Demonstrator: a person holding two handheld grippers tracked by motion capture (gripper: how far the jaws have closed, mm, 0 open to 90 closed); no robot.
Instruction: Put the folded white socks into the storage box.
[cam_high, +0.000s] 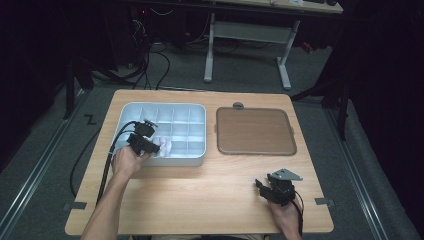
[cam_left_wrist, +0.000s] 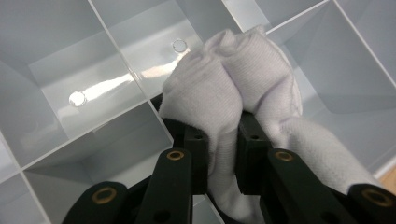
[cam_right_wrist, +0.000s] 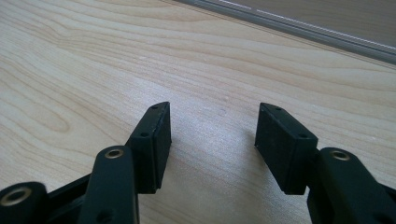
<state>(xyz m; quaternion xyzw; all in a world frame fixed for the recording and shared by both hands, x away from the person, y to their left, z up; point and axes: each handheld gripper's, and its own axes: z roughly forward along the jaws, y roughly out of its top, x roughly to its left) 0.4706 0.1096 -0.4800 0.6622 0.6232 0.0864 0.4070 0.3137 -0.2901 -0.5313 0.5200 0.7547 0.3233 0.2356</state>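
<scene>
A white rolled sock (cam_left_wrist: 233, 88) is pinched between the black jaws of my left gripper (cam_left_wrist: 222, 140), which is shut on it over the compartments of a pale grey divided tray (cam_left_wrist: 107, 60). In the high view the left gripper (cam_high: 152, 146) hovers at the tray's front left part, and the sock (cam_high: 164, 145) shows as a white bundle beside it. The tray (cam_high: 165, 107) lies on the left half of the wooden table. My right gripper (cam_right_wrist: 212, 135) stands open above bare wood with nothing between its pads; in the high view the right gripper (cam_high: 265, 189) sits near the table's front right.
A brown flat lid or tray (cam_high: 255, 131) with a grey rim lies right of the divided tray. The wooden table (cam_high: 200, 190) has free room across its front middle. A white-legged desk (cam_high: 245, 35) stands beyond the table, and cables lie on the floor at the back left.
</scene>
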